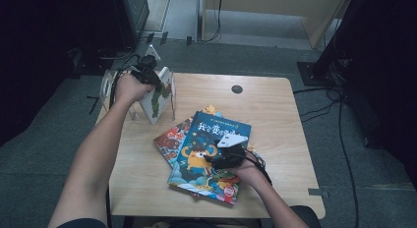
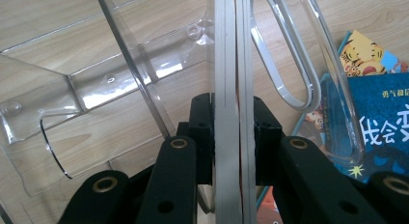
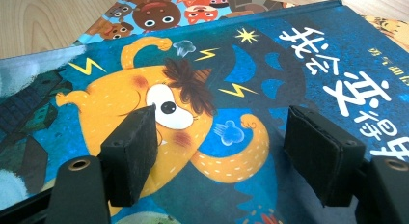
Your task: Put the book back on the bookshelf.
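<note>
A thin picture book (image 1: 158, 96) stands upright in a clear plastic book rack (image 1: 109, 84) at the table's far left. My left gripper (image 1: 145, 71) is shut on its top edge; in the left gripper view the pale page edges (image 2: 234, 64) run between the pads of the left gripper (image 2: 235, 132), with the rack (image 2: 96, 79) around them. A blue book with an orange monster (image 1: 199, 156) lies on top of a loose stack in the middle. My right gripper (image 1: 223, 156) hovers over it, open, and its jaws (image 3: 222, 147) frame the blue cover (image 3: 270, 69) with nothing between them.
Under the blue book lie a red-covered book (image 1: 172, 138) and an orange one (image 1: 210, 110). The wooden table (image 1: 275, 115) has a small black round cap (image 1: 237, 89) near its far edge. Cables trail over the grey floor (image 1: 334, 98) to the right.
</note>
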### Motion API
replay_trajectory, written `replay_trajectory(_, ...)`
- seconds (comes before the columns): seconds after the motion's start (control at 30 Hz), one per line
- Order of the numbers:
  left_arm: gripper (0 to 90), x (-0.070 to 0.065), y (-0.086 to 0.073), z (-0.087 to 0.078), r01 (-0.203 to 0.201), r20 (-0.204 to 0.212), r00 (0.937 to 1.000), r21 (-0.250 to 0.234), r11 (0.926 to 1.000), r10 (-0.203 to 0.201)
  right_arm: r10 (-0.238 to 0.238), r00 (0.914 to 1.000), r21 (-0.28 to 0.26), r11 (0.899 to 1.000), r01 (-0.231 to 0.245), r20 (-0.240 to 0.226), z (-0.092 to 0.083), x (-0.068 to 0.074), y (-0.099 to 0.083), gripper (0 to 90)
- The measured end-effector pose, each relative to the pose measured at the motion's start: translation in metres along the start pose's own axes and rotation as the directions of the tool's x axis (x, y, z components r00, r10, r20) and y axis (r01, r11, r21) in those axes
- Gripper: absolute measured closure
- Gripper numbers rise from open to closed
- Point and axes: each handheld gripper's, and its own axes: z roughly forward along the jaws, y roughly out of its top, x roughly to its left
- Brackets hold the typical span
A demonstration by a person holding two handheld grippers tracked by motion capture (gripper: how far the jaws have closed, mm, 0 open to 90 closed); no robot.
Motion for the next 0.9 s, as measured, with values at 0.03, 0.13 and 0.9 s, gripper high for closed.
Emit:
replay_trajectory(0.03,76.4,0.000,0.000,0.000,0.000,-0.001,1.0000,0.002,1.0000,0.000,0.000,1.0000,0.000,1.000,0.000,0.000,0.000,0.000,0.000,27.7)
replay_trajectory(0.13,76.4,0.000,0.000,0.001,0.002,-0.001,1.0000,0.004,1.0000,-0.002,-0.001,1.0000,-0.001,1.000,0.001,0.000,0.000,0.000,0.000,27.7)
replay_trajectory(0.9,74.0,0.003,-0.002,-0.007,0.010,0.026,0.9996,-0.059,0.9982,-0.008,0.000,1.0000,0.000,1.000,0.000,0.000,0.000,0.000,0.000,27.8)
